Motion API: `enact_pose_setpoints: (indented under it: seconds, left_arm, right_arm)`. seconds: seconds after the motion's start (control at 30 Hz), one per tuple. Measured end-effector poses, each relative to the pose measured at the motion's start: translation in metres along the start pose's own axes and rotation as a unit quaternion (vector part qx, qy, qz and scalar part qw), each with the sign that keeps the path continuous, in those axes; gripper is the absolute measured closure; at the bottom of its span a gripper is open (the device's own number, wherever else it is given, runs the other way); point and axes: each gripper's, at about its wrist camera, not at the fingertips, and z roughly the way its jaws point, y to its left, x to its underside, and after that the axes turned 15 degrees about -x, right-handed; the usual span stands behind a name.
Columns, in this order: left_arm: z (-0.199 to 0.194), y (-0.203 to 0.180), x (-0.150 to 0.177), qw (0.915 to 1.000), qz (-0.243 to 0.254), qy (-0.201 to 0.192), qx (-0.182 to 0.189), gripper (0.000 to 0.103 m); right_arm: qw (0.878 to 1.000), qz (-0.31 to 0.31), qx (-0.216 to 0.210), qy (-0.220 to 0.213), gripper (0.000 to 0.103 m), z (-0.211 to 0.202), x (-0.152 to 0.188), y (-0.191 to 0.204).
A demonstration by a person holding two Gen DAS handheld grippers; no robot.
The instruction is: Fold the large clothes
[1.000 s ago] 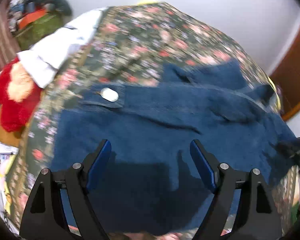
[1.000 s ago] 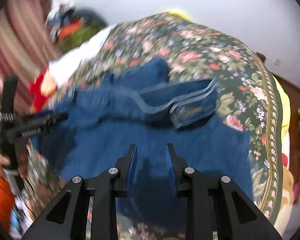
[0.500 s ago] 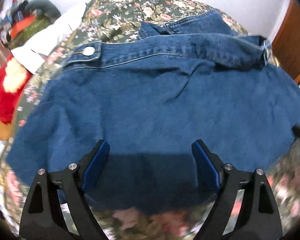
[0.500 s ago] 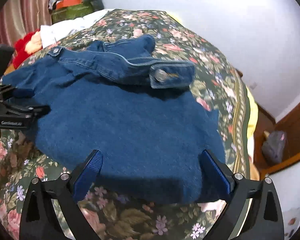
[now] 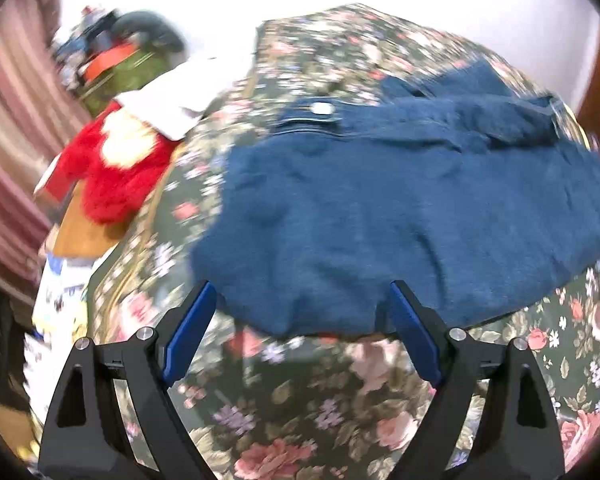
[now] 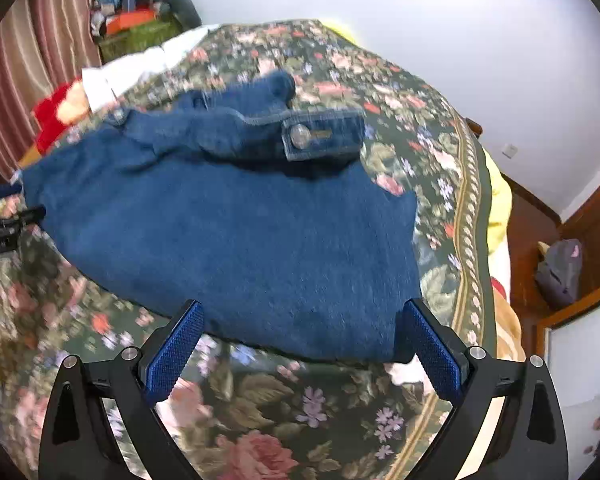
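Note:
A blue denim garment [image 5: 400,208] lies folded on the floral bedspread [image 5: 320,412], its waistband with a metal button [image 5: 322,109] at the far side. It also shows in the right wrist view [image 6: 236,232], with a button tab [image 6: 300,136] on top. My left gripper [image 5: 302,320] is open and empty, just above the garment's near edge. My right gripper [image 6: 302,336] is open and empty at the near edge too. The left gripper's tip [image 6: 4,224] shows at the left edge of the right wrist view.
A red plush toy [image 5: 112,172] and a white cloth [image 5: 188,96] lie at the bed's far left. A pile of things [image 6: 140,20] stands by the striped curtain [image 6: 28,64]. A grey bag [image 6: 560,272] sits on the floor at right.
The right gripper opened from nearly shut a second ago. Both grippers have pulled back toward me, so bedspread now shows in front of the garment's near edge.

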Motion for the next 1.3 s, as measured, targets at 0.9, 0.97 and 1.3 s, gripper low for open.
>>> enact_pose_setpoints:
  seconds: [0.9, 0.97, 1.3]
  left_arm:
    - [0.066, 0.017, 0.030, 0.9214, -0.280, 0.132, 0.235, 0.015]
    - [0.072, 0.016, 0.027, 0.9146, -0.296, 0.137, 0.238, 0.014]
    - [0.087, 0.011, 0.006, 0.9042, -0.339, 0.125, 0.228, 0.005]
  right_arm:
    - [0.985, 0.170, -0.028, -0.017, 0.004, 0.052, -0.083, -0.069]
    - [0.988, 0.149, -0.045, -0.012, 0.004, 0.046, -0.070, -0.055]
    - [0.997, 0.058, -0.036, 0.026, 0.004, 0.052, -0.021, -0.008]
